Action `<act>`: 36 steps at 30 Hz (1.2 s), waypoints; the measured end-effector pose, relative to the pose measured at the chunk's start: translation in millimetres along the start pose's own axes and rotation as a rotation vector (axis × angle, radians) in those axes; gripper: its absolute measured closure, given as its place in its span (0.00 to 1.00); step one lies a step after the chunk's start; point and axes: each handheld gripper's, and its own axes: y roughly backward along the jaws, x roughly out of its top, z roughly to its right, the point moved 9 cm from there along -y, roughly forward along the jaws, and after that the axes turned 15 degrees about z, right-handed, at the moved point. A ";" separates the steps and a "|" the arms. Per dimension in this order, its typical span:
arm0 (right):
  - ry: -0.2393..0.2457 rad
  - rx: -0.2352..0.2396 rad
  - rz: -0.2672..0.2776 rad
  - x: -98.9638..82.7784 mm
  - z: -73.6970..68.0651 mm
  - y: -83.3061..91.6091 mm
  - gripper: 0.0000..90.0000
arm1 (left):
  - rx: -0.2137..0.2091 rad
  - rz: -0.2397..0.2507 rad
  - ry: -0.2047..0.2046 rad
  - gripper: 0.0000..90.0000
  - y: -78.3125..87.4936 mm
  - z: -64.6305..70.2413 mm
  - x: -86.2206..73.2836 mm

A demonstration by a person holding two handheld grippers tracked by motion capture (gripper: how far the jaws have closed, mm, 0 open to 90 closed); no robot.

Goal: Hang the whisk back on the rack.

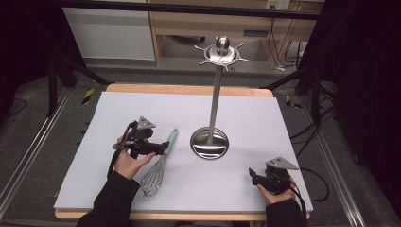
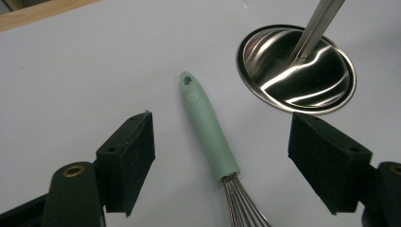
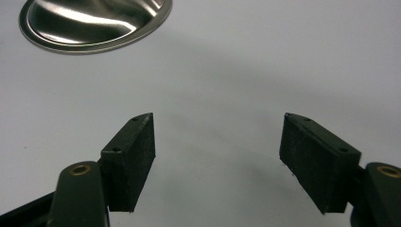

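A whisk (image 1: 160,164) with a mint-green handle (image 2: 206,127) and wire head lies flat on the white table cover, handle pointing away from the person. My left gripper (image 1: 163,147) hovers over the handle, open; in the left gripper view the handle lies between the two wide-apart pads (image 2: 128,158) without touching either. A steel utensil stand (image 1: 213,99) with a round base (image 2: 295,68), upright pole and hooked crown stands right of the whisk. My right gripper (image 1: 252,176) rests near the front right, open, with bare table between its pads (image 3: 130,158).
The white cover (image 1: 142,109) spans most of the wooden table, whose edge (image 1: 189,89) shows at the back. Black frame legs and cables flank the table on the floor. The stand's base rim (image 3: 94,28) lies ahead of the right gripper.
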 end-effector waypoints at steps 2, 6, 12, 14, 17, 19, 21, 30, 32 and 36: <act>0.003 0.000 -0.007 -0.9 -0.1 -0.3 0.31 | -0.001 -0.019 0.000 0.26 -2.4 0.7 -0.9; 0.002 0.002 -0.003 -0.3 -0.1 0.1 0.31 | -0.005 -0.059 -0.017 0.27 -5.3 1.7 -2.2; -0.001 0.002 -0.001 0.1 -0.1 0.3 0.31 | 0.002 -0.089 -0.026 0.27 -11.4 3.0 -2.5; -0.002 0.000 -0.002 0.1 0.2 0.3 0.31 | 0.001 -0.100 -0.031 0.28 -13.2 4.1 -3.0; -0.002 0.005 -0.001 0.4 -0.2 0.4 0.31 | 0.005 -0.116 -0.036 0.29 -16.3 4.0 -4.4; -0.001 0.006 -0.001 0.5 -0.4 0.3 0.31 | 0.004 -0.126 -0.036 0.30 -17.2 3.8 -5.1; -0.006 0.011 -0.003 0.5 -1.0 0.5 0.31 | 0.009 -0.148 -0.038 0.30 -21.1 2.8 -8.0; -0.010 0.013 -0.005 0.6 -1.5 0.2 0.31 | 0.003 -0.231 -0.044 0.35 -29.6 3.5 -20.3; -0.012 0.013 -0.006 0.5 -1.6 0.2 0.31 | 0.002 -0.245 -0.047 0.35 -31.6 4.3 -22.7; -0.008 0.010 -0.004 0.5 -1.0 -0.5 0.31 | -0.002 -0.263 -0.038 0.35 -35.4 5.2 -26.7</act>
